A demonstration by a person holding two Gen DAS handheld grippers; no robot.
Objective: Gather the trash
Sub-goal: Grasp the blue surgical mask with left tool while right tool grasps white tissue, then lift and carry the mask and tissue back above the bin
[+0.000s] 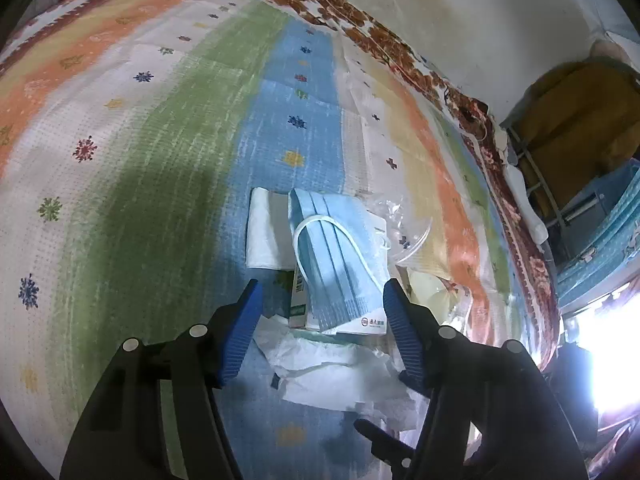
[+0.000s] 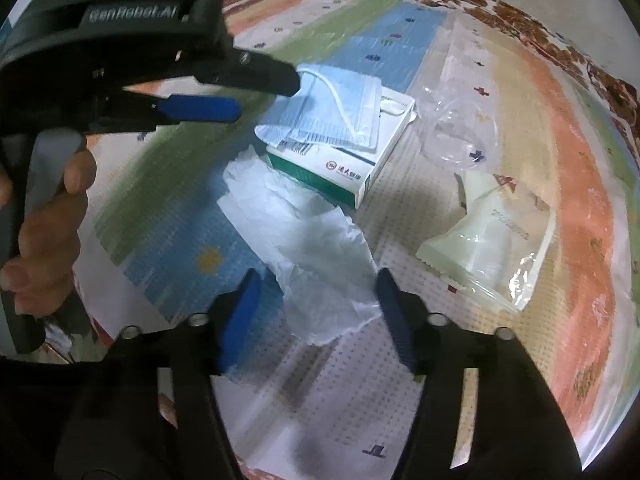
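Both approaching: the left gripper (image 1: 322, 300), jaws spread, brackets the blue face mask (image 1: 336, 256), the right gripper (image 2: 316, 300) spread around crumpled tissue (image 2: 316, 248); next, pinching.

Two hand-held grippers, both black plastic. The left gripper (image 1: 322, 294) has two long fingers faced with bright blue ribbed pads (image 1: 240, 332). Each finger arm carries two round silver screw heads (image 1: 197, 331), one behind the other, and the black frame widens towards the camera. The right gripper (image 2: 316, 286) is built the same way, with darker blue ribbed pads (image 2: 394, 316) and matching silver screws (image 2: 436, 320). Seen from the side in the right wrist view, the left gripper's body bears raised lettering reading "GenRobot.AI" (image 2: 132, 12) and a small screw near the finger joint. A person's hand (image 2: 44, 228) wraps its grey handle (image 2: 44, 184).
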